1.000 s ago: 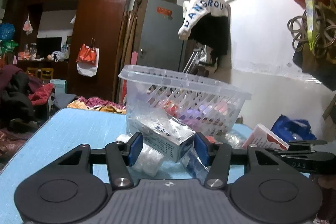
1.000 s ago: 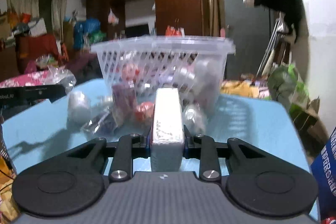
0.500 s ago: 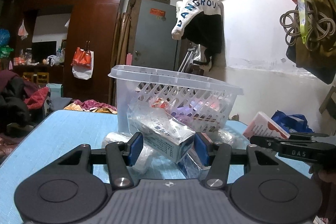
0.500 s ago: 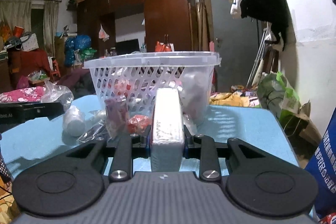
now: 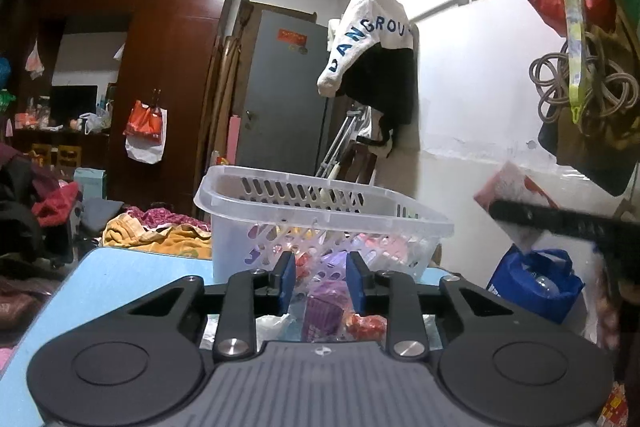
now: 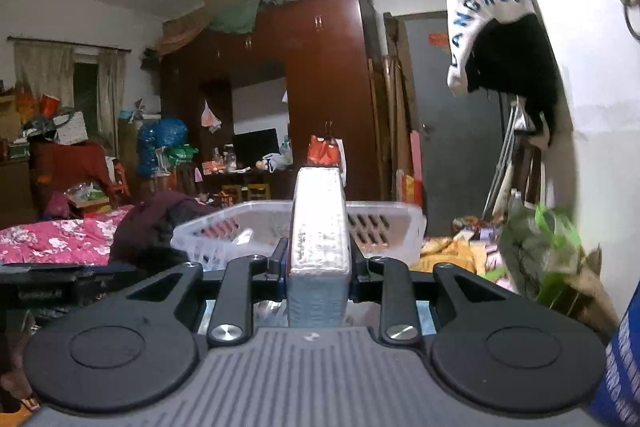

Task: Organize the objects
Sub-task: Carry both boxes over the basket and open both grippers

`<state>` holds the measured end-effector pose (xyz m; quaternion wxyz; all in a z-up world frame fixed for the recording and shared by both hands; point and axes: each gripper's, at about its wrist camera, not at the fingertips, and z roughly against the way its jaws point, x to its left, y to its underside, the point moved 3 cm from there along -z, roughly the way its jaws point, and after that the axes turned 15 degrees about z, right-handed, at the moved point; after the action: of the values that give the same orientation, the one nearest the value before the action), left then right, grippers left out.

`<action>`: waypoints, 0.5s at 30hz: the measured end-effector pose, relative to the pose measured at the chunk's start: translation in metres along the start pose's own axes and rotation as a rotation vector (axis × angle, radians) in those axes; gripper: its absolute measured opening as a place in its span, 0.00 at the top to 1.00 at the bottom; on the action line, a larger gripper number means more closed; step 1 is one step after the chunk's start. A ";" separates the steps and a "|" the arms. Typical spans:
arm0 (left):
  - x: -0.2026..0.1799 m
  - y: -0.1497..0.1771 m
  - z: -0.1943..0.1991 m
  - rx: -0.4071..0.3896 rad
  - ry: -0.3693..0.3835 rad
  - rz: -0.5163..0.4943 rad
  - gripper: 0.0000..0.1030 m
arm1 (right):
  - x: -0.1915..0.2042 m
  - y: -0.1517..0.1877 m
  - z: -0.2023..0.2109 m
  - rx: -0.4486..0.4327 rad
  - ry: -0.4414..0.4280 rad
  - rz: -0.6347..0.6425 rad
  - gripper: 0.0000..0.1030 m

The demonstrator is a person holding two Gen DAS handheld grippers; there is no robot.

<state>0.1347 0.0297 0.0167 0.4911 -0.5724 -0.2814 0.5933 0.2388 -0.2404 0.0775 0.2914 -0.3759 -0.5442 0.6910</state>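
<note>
Two grippers. Right gripper [image 6: 318, 263]: clamped on a white box [image 6: 319, 227], raised level with the basket [image 6: 384, 223] rim. Left gripper [image 5: 321, 283]: jaws just closed, nothing between them; packets [image 5: 324, 311] on the table [image 5: 120, 279]. Step: carrying box. Next: advance over rim, release.

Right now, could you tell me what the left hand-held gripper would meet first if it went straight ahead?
Probably the slotted side wall of the clear plastic basket, which stands directly beyond the left hand-held gripper; depth is unclear.

basket [image 5: 320, 205] on table [image 5: 112, 275] | packets [image 5: 324, 311] on table before basket | wardrobe [image 5: 168, 67] behind
</note>
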 end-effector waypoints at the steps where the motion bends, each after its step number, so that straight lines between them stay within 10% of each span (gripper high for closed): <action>1: 0.001 0.004 0.003 0.006 -0.012 -0.005 0.69 | 0.000 0.000 -0.002 0.006 -0.004 0.009 0.71; 7: 0.005 0.045 0.002 0.121 -0.074 -0.042 0.60 | 0.002 0.023 -0.004 0.039 -0.033 -0.025 0.71; 12: 0.001 0.067 0.033 0.145 -0.115 -0.091 0.31 | 0.001 0.030 0.004 0.056 -0.039 -0.030 0.71; 14: -0.005 0.079 0.034 0.166 -0.146 -0.135 0.35 | 0.001 0.031 0.005 0.053 -0.045 -0.036 0.71; 15: -0.006 0.084 0.032 0.174 -0.149 -0.151 0.56 | 0.002 0.030 0.005 0.054 -0.047 -0.036 0.71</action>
<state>0.0818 0.0013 -0.0500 0.5600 -0.4590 -0.3068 0.6177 0.2342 -0.2486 0.0487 0.3009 -0.3419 -0.5387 0.7088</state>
